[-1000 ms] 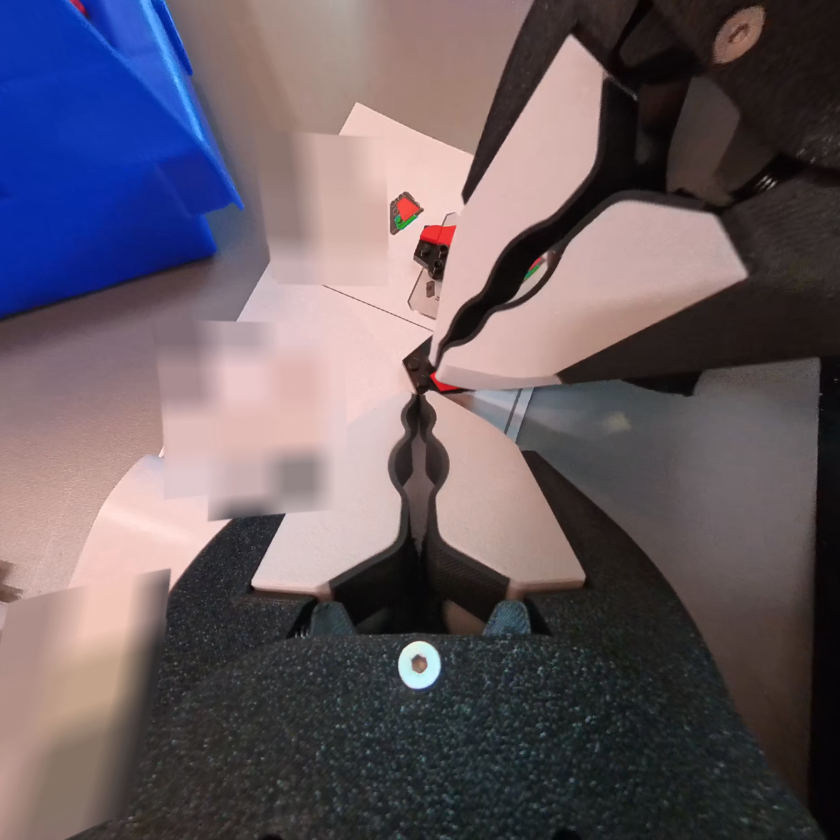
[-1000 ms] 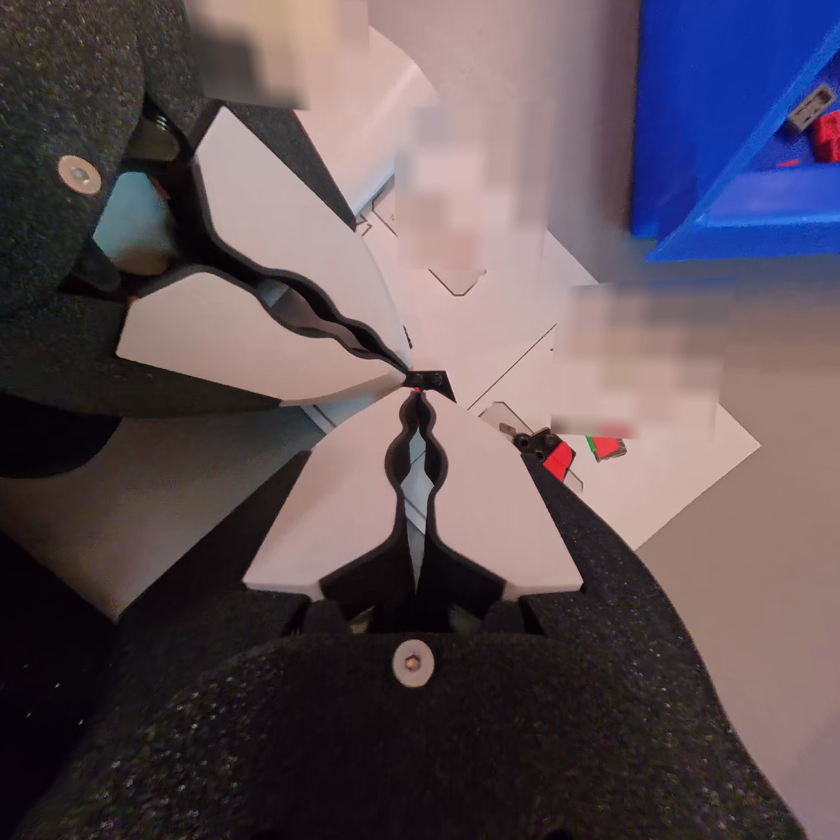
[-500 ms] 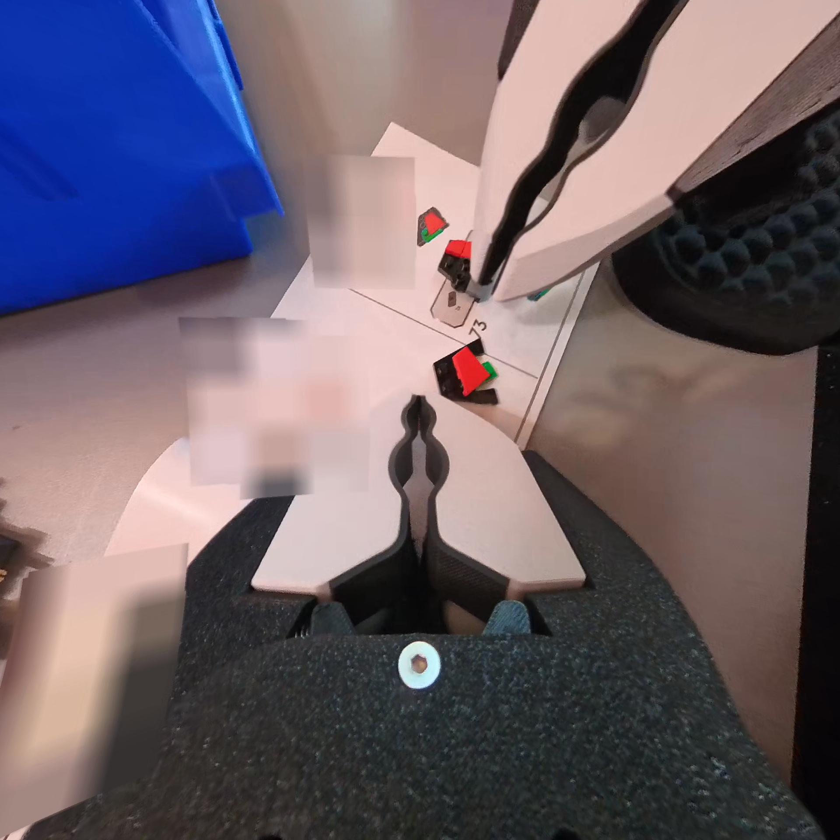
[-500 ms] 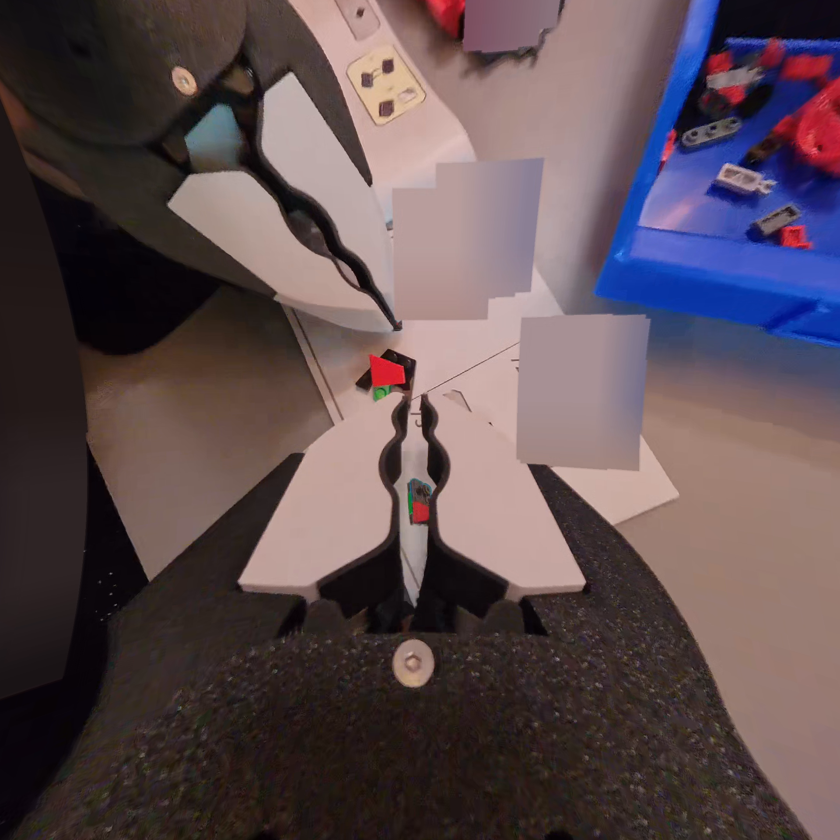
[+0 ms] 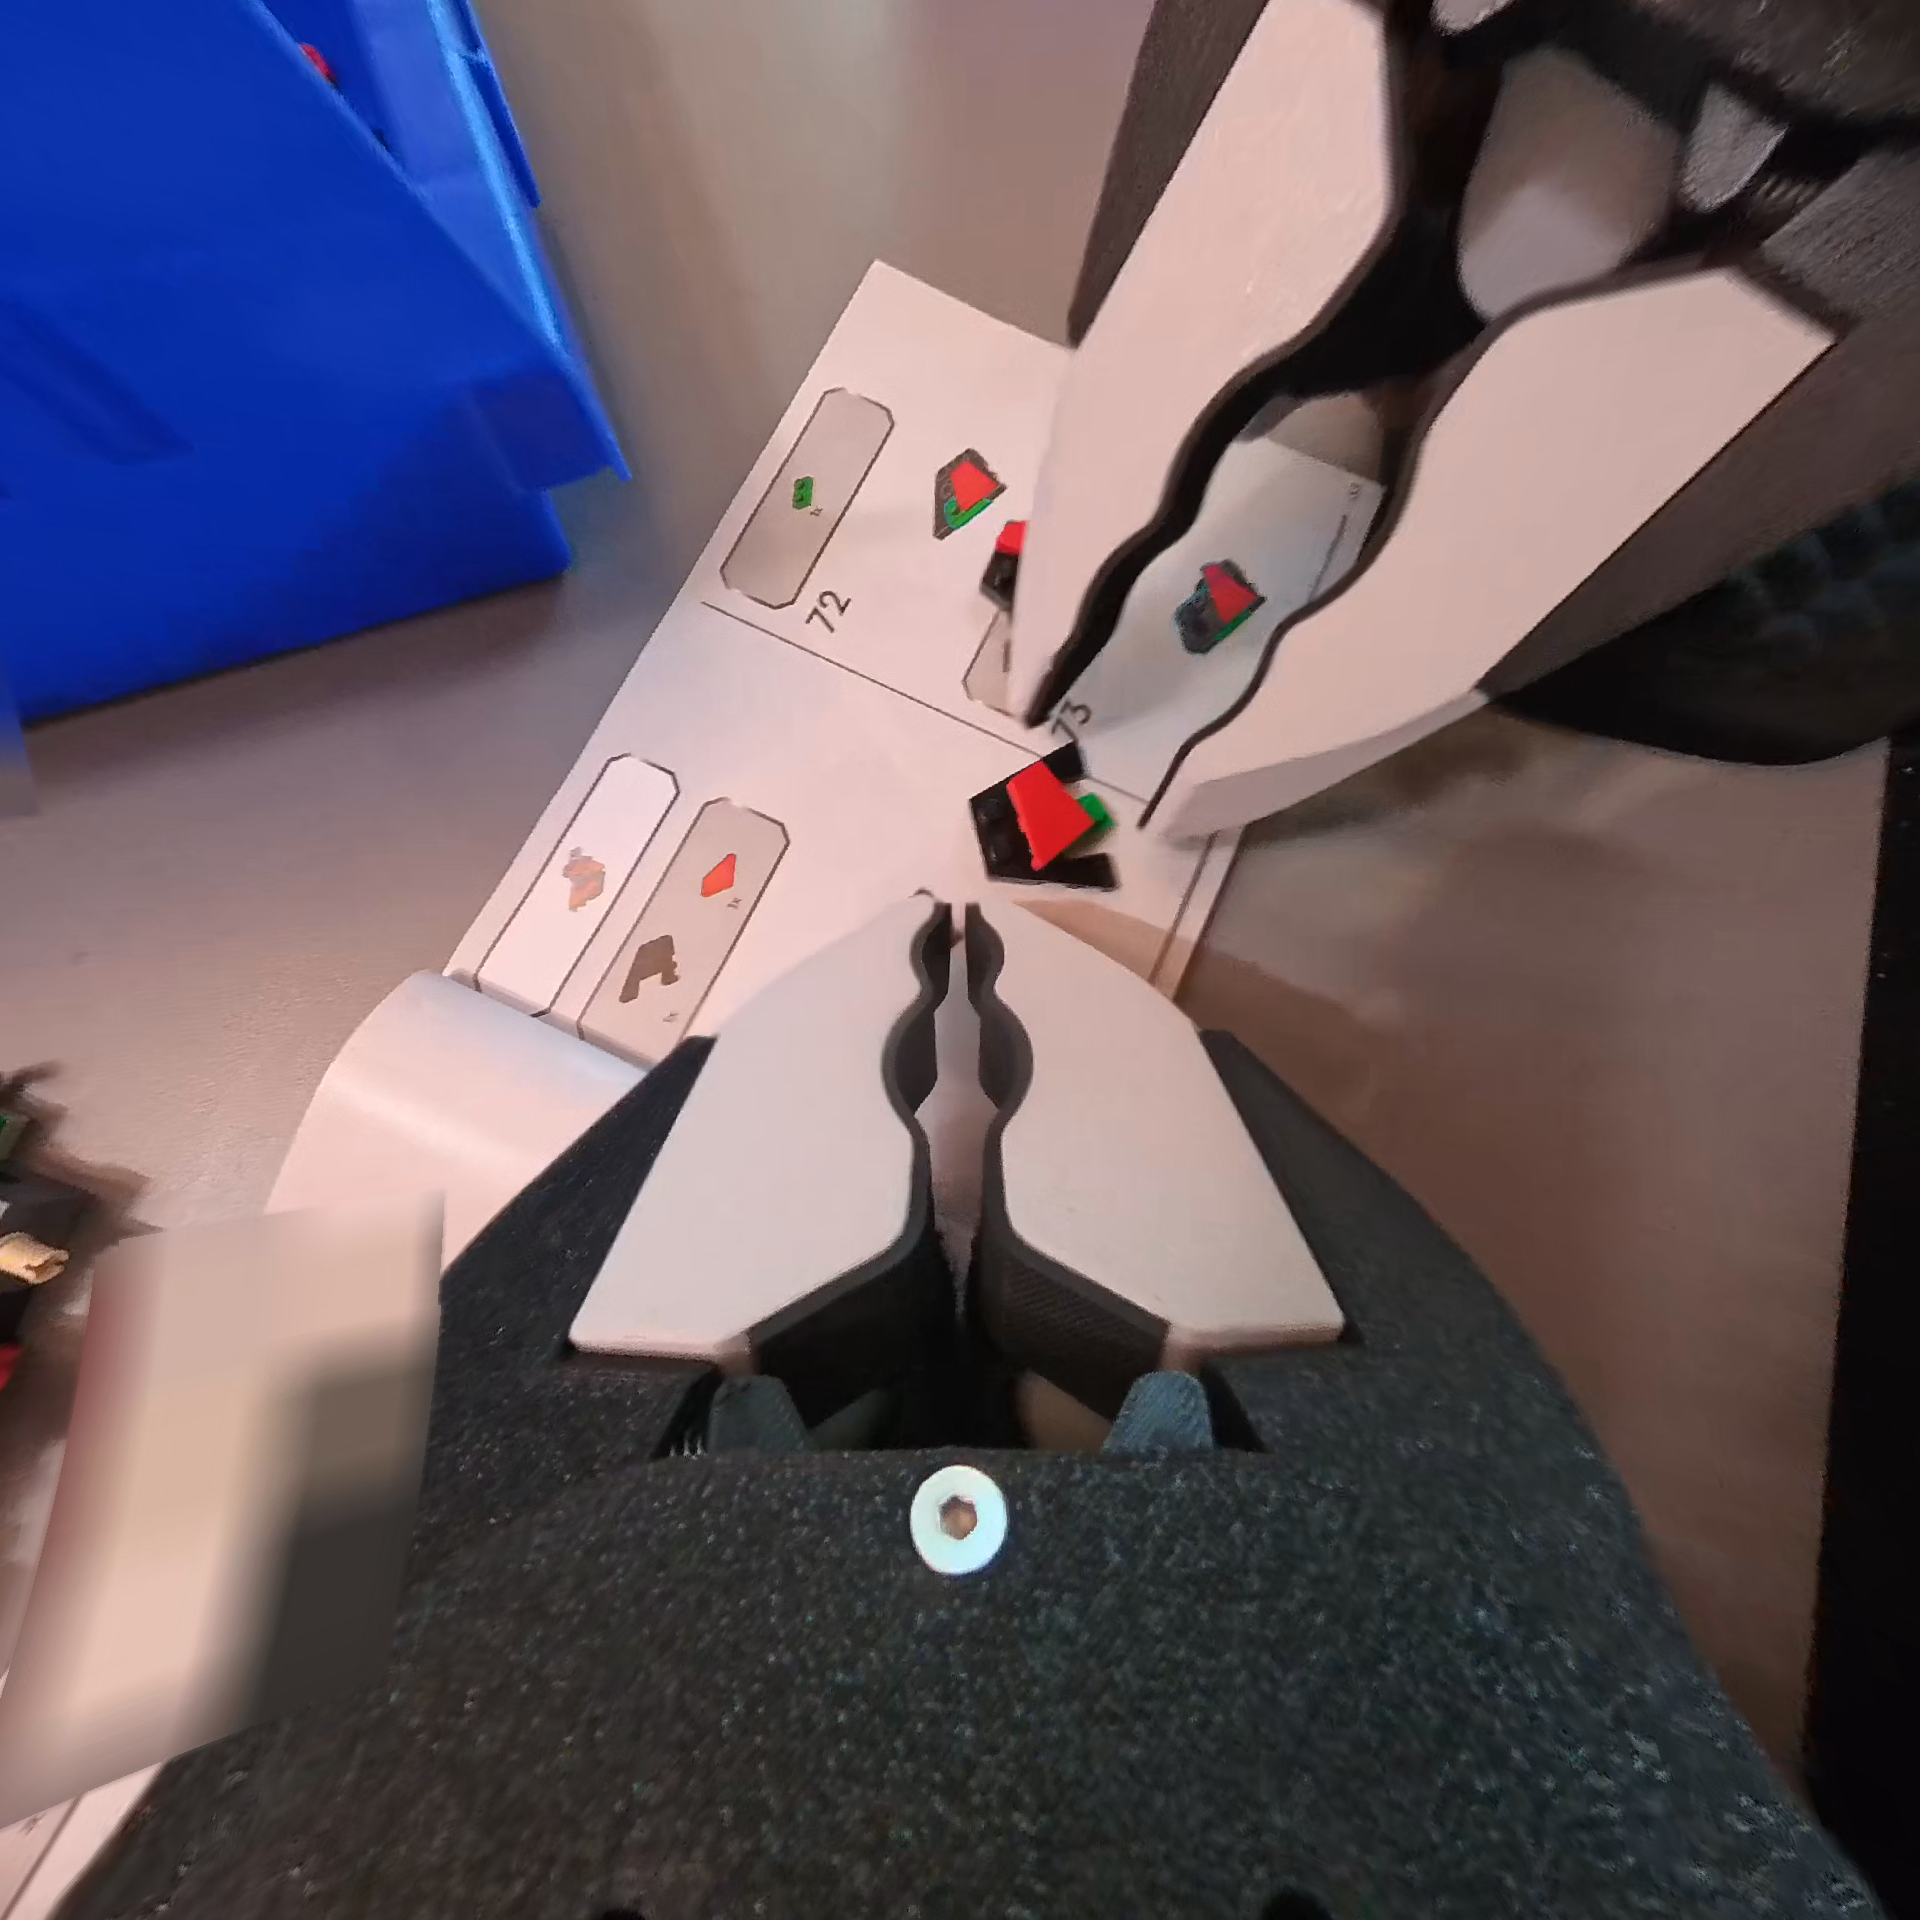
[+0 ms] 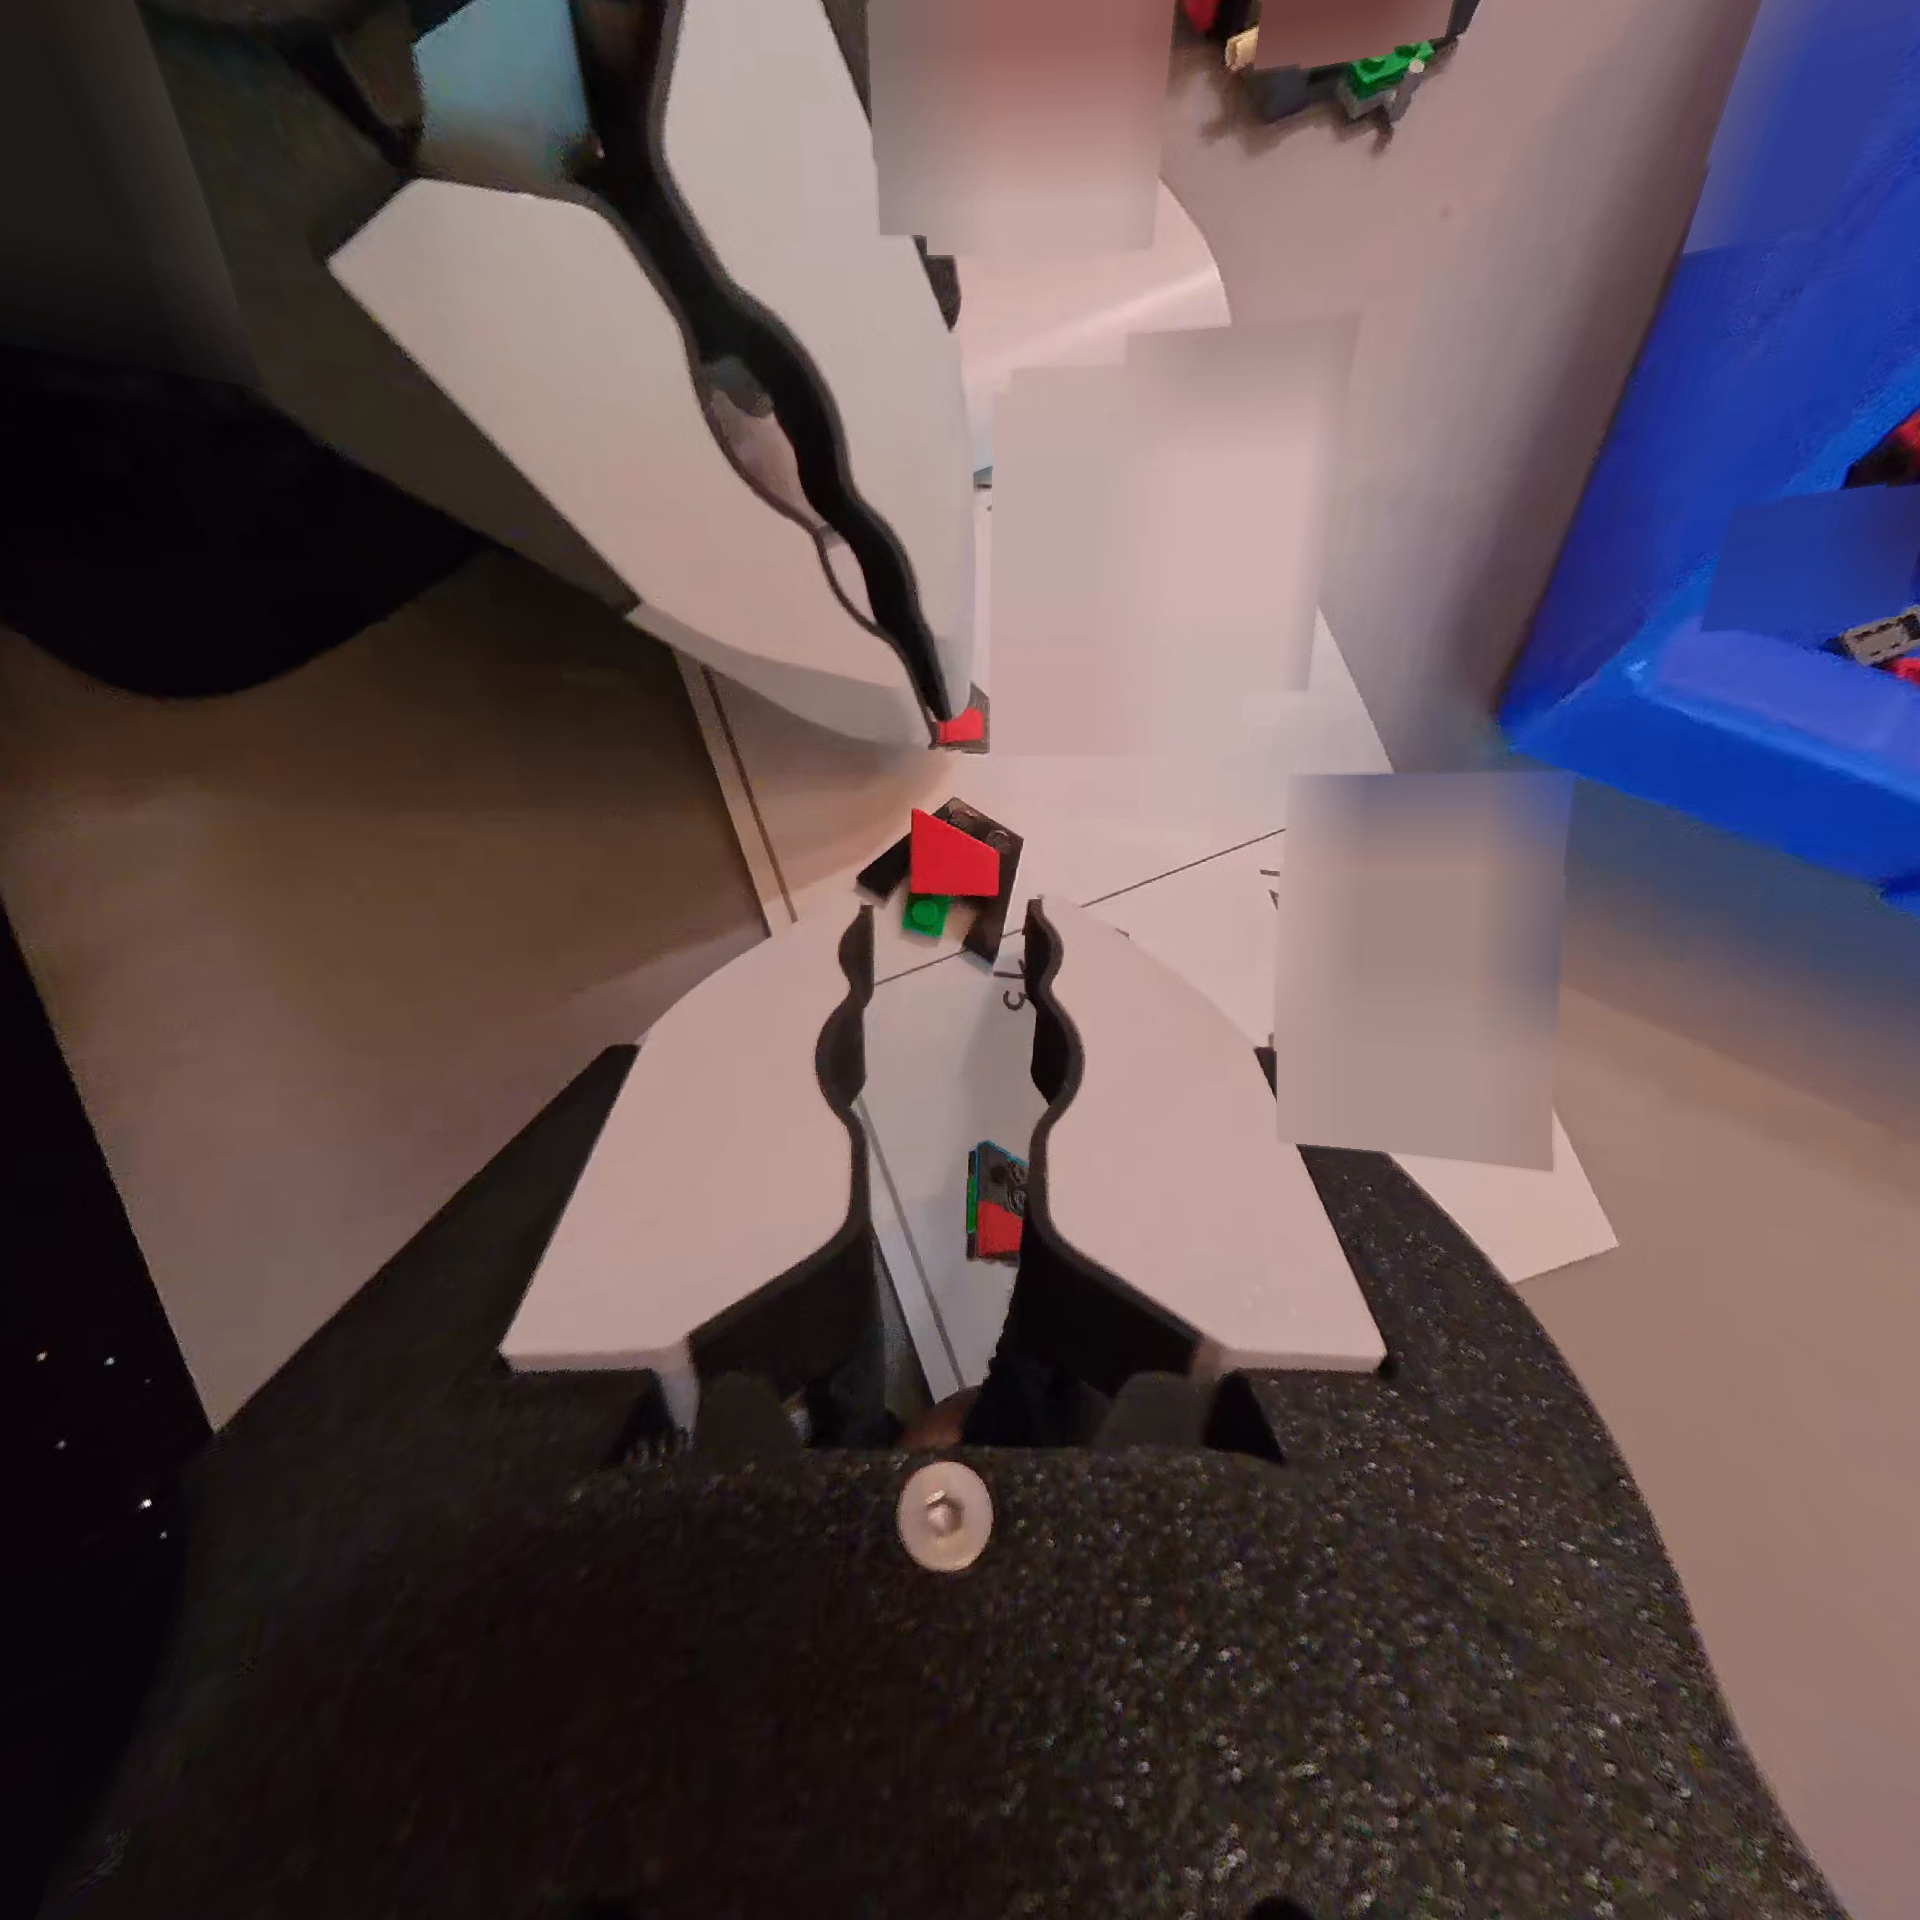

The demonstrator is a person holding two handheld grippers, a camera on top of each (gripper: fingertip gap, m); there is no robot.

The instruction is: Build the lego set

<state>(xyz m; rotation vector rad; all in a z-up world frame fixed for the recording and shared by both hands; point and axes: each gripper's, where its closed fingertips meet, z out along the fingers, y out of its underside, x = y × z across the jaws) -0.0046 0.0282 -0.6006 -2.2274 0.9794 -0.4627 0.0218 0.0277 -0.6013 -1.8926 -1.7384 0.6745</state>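
A small Lego assembly (image 5: 1044,821) of black plates with a red wedge and a green stud lies on the open instruction booklet (image 5: 831,717). It also shows in the right wrist view (image 6: 951,862). My right gripper (image 6: 948,914) is open and empty, and its fingertips reach the near side of the assembly. In the left wrist view the right gripper (image 5: 1096,769) comes in from the upper right. My left gripper (image 5: 956,914) is shut with nothing visible between its fingers, just short of the assembly. In the right wrist view the left gripper (image 6: 940,727) points at it from the far side.
A blue parts bin (image 5: 260,343) stands left of the booklet and shows in the right wrist view (image 6: 1714,623). A second small red and black piece (image 5: 1003,556) lies on the page. Loose pieces (image 5: 21,1226) lie at the left. A partly built model (image 6: 1371,73) stands beyond the booklet. The tips of both grippers are at nearly the same place.
A second ago both grippers were shut on the assembly between them. It now lies on the booklet. The right gripper has opened and come back down to it; the left has drawn slightly away.
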